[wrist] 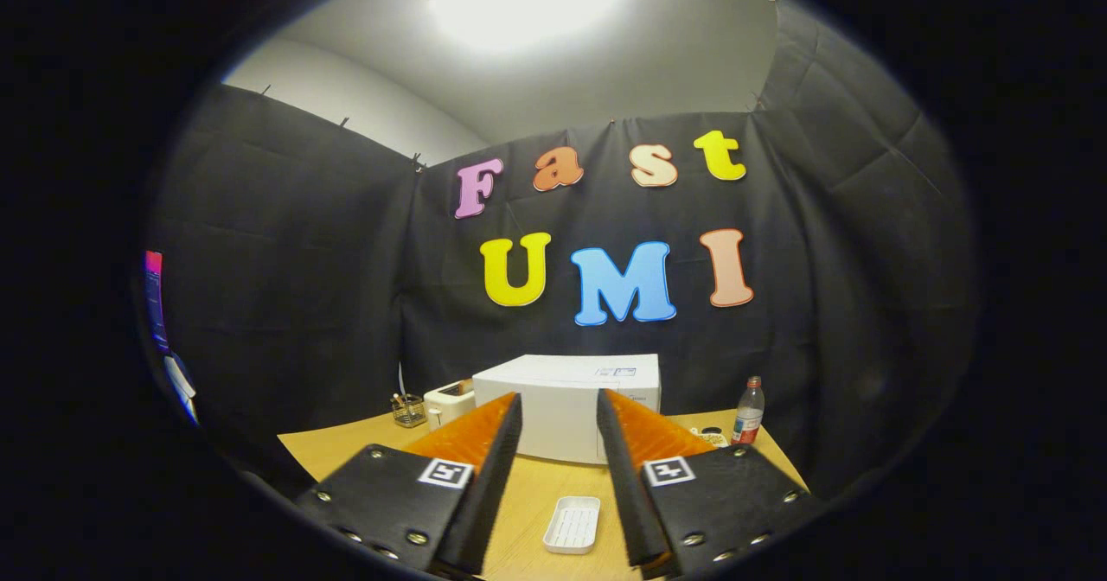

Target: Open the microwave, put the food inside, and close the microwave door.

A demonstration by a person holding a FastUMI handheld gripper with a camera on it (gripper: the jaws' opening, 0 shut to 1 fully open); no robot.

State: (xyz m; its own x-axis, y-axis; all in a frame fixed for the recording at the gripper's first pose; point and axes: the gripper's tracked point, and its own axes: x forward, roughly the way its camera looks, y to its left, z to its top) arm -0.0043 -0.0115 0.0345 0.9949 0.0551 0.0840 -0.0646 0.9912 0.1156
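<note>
Standing shut beyond the tool's fingertips, microwave (566, 408) on wooden table (346, 451). White ridged tray (572, 525) lies between the fingers. Tool (558, 417) spread wide, holding nothing. Toaster (448, 404) left of microwave; bottle (749, 411) right.

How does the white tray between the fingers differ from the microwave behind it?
The tray is small, flat and shallow with a ridged floor; the microwave is a much larger closed box. The tray lies on the table between the open tool's fingers, untouched; the microwave stands beyond the fingertips, by the booth wall. Both are white and rest on the table.
</note>
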